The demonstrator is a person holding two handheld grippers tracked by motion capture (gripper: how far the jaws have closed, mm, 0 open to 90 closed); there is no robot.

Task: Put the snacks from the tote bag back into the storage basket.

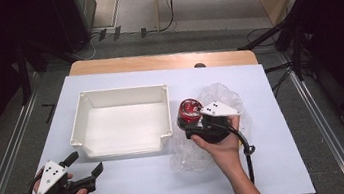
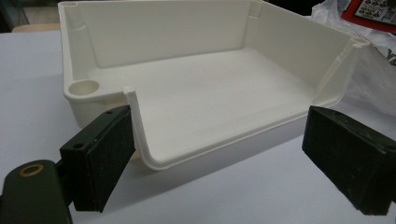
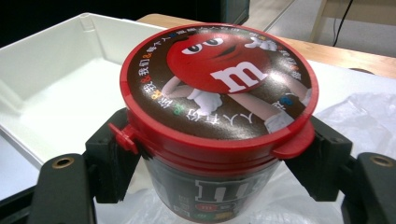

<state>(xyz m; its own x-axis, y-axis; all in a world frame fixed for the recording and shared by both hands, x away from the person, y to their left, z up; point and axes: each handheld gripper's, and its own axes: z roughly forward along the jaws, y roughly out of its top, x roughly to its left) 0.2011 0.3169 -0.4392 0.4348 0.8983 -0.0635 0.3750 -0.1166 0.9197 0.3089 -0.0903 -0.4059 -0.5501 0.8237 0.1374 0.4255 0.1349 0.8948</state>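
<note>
1. The white table (image 1: 135,180) carries the whole job, and it looks about half done: one thing is gripped, nothing is delivered yet.
2. The white plastic bin (image 1: 90,100) stands left of centre with its low front toward the person; its floor is bare, so I judge the placing is left to do.
3. A crumpled clear plastic bag (image 1: 220,95) lies right of the bin. It blends into the tabletop, and I cannot tell whether anything remains inside.
4. The left gripper (image 1: 84,167) hovers at the bin's front left corner, jaws wide apart with nothing between them.
5. The right gripper (image 1: 195,124) clamps the candy tub (image 3: 219,88) by its sides just under the red lid, over the bag and just right of the bin's wall.
6. The tub's lower body is cut off in the right gripper view, so whether it rests on the bag or is lifted stays unclear.
</note>
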